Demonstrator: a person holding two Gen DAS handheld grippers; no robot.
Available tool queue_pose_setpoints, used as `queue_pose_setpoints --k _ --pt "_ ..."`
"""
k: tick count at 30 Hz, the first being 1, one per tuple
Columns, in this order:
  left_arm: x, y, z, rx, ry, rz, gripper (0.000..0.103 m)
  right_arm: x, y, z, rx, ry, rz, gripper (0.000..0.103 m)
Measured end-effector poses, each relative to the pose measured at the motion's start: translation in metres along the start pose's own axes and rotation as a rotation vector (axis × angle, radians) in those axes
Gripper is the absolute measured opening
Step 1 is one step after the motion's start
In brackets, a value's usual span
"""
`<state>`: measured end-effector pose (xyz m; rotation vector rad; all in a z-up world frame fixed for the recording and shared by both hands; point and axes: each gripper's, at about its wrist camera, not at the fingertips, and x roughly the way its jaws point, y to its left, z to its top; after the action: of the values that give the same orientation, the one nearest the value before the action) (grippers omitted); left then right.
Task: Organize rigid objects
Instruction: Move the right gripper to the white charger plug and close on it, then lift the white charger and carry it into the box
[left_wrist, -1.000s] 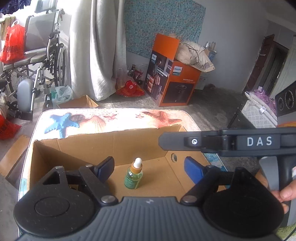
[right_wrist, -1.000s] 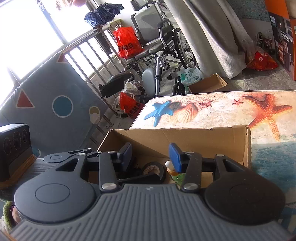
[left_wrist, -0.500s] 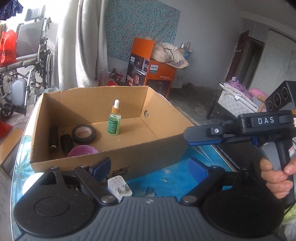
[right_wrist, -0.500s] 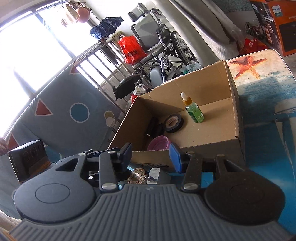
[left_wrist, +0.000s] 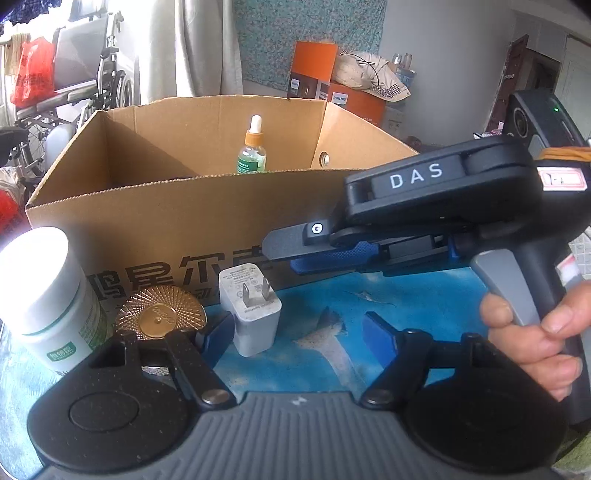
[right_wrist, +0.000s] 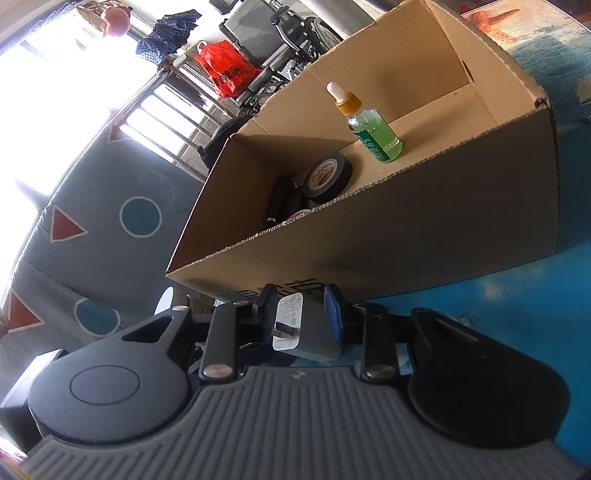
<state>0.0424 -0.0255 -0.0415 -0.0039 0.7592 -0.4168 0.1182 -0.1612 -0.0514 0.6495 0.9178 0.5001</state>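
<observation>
A white plug charger (left_wrist: 251, 306) lies on the blue table in front of a cardboard box (left_wrist: 184, 225). In the right wrist view the charger (right_wrist: 306, 328) sits between the open fingers of my right gripper (right_wrist: 301, 314), which reaches in from the right in the left wrist view (left_wrist: 295, 254). My left gripper (left_wrist: 299, 334) is open and empty, low over the table just right of the charger. The box (right_wrist: 406, 236) holds a green dropper bottle (right_wrist: 373, 129), a black tape roll (right_wrist: 327, 177) and dark items.
A white jar (left_wrist: 48, 299) and a gold round disc (left_wrist: 160, 314) stand left of the charger, before the box. A wheelchair (left_wrist: 85, 88) and an orange carton (left_wrist: 332, 88) are behind the table.
Both grippers have pulled back out of the box and dropped to the table in front of it. My right gripper now straddles the charger.
</observation>
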Motion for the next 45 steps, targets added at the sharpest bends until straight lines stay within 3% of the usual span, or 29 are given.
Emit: queue_pose_setpoints --k 5,10,18,24,28,41,45 --pt "0.007 -0.001 0.000 0.004 -0.002 0.025 0.073 0.028 -0.005 0.002 0.023 0.052 0.017 0.025" --pt "0.010 0.000 0.002 -0.003 -0.009 0.042 0.062 0.034 -0.012 0.001 0.058 0.055 0.033 0.025" --pt "0.016 -0.017 0.004 0.023 -0.002 -0.030 0.062 0.011 -0.022 -0.007 0.100 0.022 0.003 0.026" --pt "0.024 -0.032 0.004 0.031 0.015 -0.156 0.062 -0.020 -0.036 -0.019 0.156 -0.025 -0.031 0.027" --pt "0.028 -0.044 0.003 0.064 0.025 -0.201 0.055 -0.038 -0.042 -0.026 0.186 -0.055 -0.057 0.027" --pt "0.046 -0.066 0.002 0.162 0.065 -0.118 0.052 -0.059 -0.058 -0.036 0.228 -0.087 -0.059 0.027" --pt "0.055 -0.069 0.004 0.171 0.075 -0.088 0.041 -0.058 -0.057 -0.034 0.221 -0.088 -0.060 0.027"
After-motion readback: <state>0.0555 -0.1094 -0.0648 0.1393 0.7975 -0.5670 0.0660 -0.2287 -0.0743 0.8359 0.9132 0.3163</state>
